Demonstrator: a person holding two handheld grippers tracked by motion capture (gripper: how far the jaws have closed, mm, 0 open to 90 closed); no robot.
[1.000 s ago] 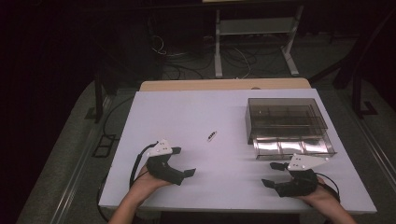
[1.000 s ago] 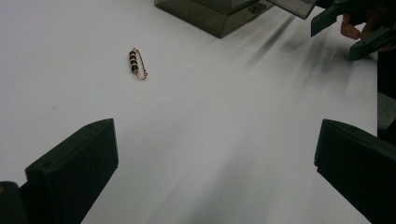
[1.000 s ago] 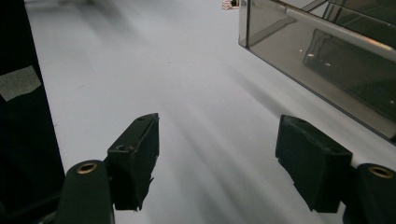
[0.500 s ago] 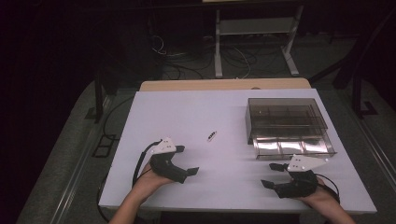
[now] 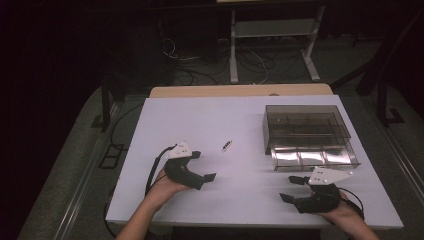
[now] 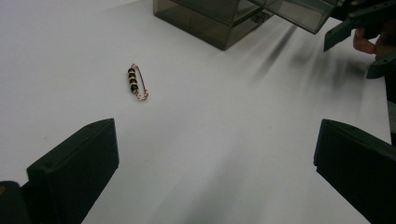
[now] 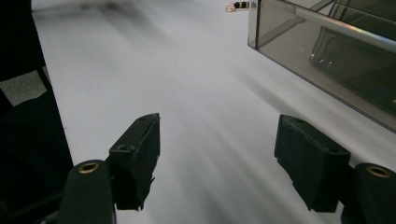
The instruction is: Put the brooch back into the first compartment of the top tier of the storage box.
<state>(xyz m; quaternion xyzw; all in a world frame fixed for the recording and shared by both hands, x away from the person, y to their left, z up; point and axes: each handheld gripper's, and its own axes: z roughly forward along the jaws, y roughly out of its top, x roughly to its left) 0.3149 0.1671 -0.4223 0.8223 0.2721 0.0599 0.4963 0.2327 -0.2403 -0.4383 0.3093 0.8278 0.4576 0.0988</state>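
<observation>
Reaching left tongs [image 5: 209, 169], wide and empty, toward beaded pin [image 5: 227, 145] at one o'clock; best straddled lengthwise, low on worktop [image 5: 200, 120]. Right tongs [image 5: 292, 188] part-open, empty.

A smoky clear box [image 5: 306, 131] sits on the white table [image 5: 200, 120], its drawer [image 5: 314, 157] pulled out toward the person. A small pin [image 5: 227, 145] lies left of the box, apart from it. The left gripper [image 5: 201, 168], jaws apart, is left of the box, nearer the person than the pin. The right gripper [image 5: 292, 189], jaws apart, is just in front of the drawer.
</observation>
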